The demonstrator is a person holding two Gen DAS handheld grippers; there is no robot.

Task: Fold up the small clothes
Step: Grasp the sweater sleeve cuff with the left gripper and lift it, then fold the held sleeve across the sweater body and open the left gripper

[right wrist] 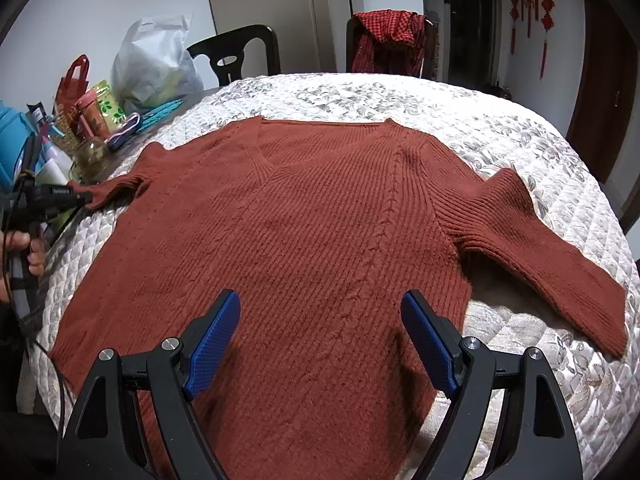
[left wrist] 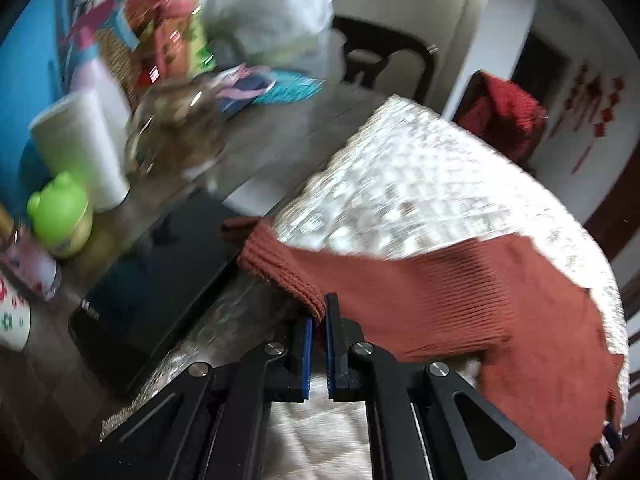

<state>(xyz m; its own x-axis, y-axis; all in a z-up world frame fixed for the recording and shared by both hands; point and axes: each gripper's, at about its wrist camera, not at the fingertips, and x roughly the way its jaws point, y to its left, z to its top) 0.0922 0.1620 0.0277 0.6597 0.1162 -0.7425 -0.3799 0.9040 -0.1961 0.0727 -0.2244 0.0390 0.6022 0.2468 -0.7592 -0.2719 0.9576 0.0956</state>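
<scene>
Heavy motion blur is seen across the left wrist view, worst at the far left clutter. The right wrist view is rendered sharp under even indoor light, with soft shadows cast near. Edges are bent by fisheye distortion.

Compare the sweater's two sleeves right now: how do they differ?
On the rust-red knitted sweater, the left sleeve is bunched short, its cuff pinched in the left hand-held gripper. The right sleeve lies stretched out, angled down and free on the white quilted cover. Both share the same ribbed knit.
</scene>
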